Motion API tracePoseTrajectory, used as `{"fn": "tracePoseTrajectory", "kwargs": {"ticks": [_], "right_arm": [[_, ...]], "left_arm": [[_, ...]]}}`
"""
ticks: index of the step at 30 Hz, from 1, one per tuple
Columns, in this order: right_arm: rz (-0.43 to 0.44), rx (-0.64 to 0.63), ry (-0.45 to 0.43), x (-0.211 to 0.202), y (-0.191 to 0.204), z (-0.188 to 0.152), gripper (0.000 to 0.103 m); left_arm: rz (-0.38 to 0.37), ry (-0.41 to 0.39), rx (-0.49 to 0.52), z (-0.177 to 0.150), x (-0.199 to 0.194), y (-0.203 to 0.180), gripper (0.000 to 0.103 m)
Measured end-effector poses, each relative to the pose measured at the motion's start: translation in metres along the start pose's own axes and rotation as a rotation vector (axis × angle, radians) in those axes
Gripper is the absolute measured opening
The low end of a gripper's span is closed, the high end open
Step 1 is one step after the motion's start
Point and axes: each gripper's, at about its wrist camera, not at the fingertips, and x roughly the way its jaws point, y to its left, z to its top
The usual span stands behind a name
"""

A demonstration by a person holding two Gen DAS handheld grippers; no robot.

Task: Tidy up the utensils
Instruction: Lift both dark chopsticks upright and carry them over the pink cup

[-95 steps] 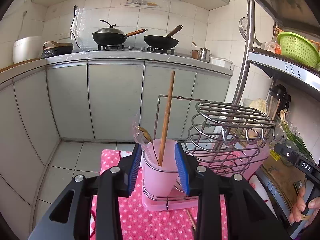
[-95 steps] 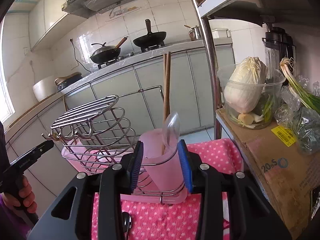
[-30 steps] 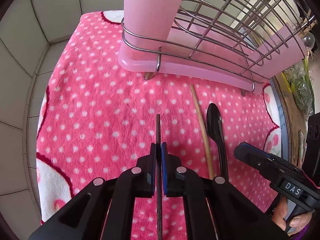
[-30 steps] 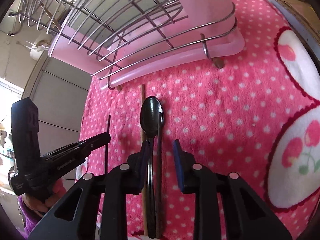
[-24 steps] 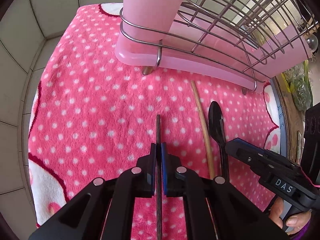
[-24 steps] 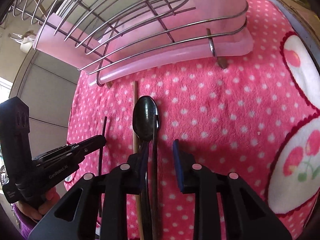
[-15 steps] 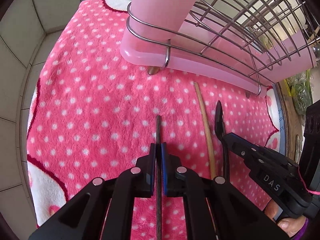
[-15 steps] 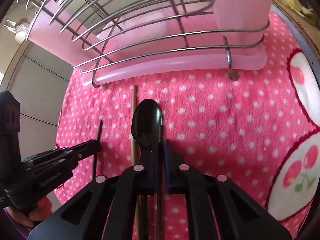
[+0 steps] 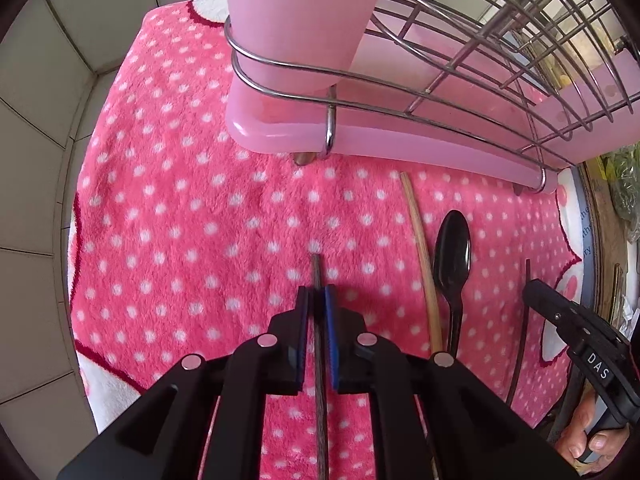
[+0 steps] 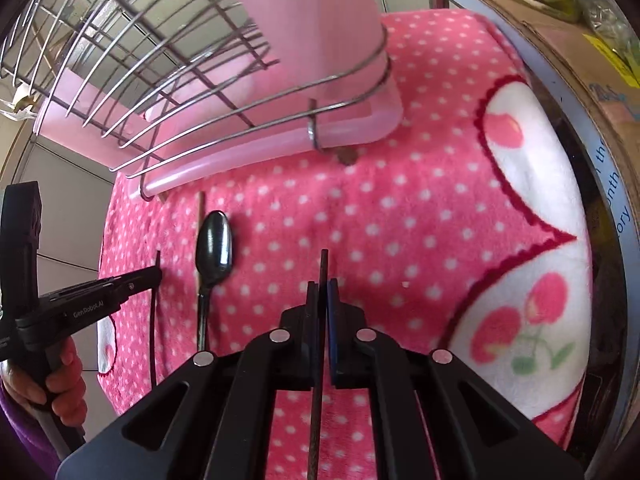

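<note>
Lifted off the black spoon [image 10: 213, 245], the right gripper [image 10: 322, 288] now pinches a dark chopstick [image 10: 322, 268]; the left gripper [image 9: 316, 298] pinches its twin [image 9: 316, 272]. Pickup looks done; next, raise both into the pink holder [image 9: 296, 20] ahead, above.

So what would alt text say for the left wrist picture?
The left tool is shut on a dark chopstick above a pink dotted cloth. A tan chopstick and black spoon lie alongside, before a pink dish rack.
</note>
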Motion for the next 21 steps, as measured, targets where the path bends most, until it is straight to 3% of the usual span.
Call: {"fn": "tracePoseTrajectory", "kwargs": {"ticks": [13, 21], "right_arm": [[-0.001, 0.003, 0.054, 0.018, 0.002, 0.008, 0.006], [0.023, 0.012, -0.012, 0.012, -0.001, 0.002, 0.005]], "left_arm": [[0.002, 0.037, -0.002, 0.023, 0.008, -0.019, 0.008], [-0.042, -0.046, 0.026, 0.007, 0.003, -0.004, 0.004]]}}
